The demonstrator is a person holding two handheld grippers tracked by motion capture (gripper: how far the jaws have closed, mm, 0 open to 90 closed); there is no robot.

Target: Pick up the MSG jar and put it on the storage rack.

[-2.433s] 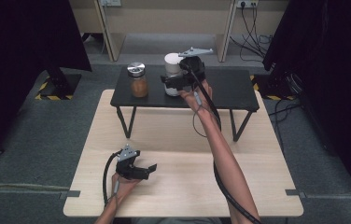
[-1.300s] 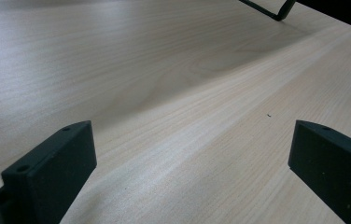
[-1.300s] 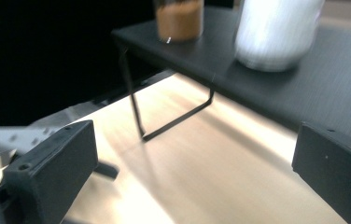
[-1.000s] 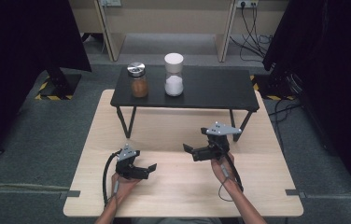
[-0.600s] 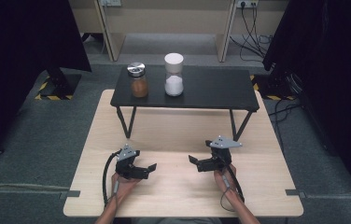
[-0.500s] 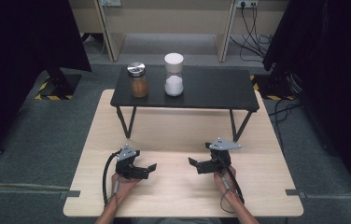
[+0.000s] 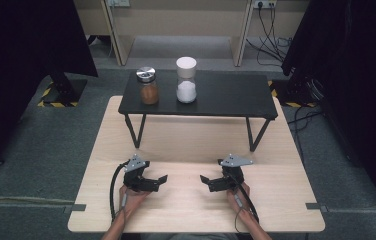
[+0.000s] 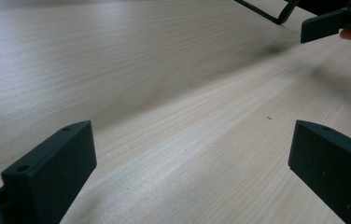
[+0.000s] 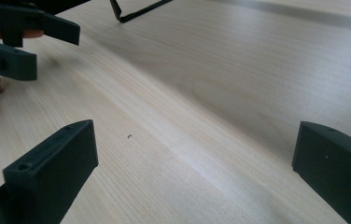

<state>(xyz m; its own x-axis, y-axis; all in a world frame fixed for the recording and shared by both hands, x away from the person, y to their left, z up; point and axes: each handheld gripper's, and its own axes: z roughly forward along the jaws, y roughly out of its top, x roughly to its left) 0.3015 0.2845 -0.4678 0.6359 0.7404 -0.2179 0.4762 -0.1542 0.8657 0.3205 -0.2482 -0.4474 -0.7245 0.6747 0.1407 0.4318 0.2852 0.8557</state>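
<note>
High view: left gripper (image 7: 160, 181) and right gripper (image 7: 207, 182) rest low on the wooden table (image 7: 186, 210), tips facing each other, jaws spread and holding nothing. Bare tabletop lies between them. Farther out stands a black shelf (image 7: 226, 97), carrying a brown jar (image 7: 149, 86) and a white jar (image 7: 186, 80) side by side, well apart from both grippers, nothing blocking them.
</note>
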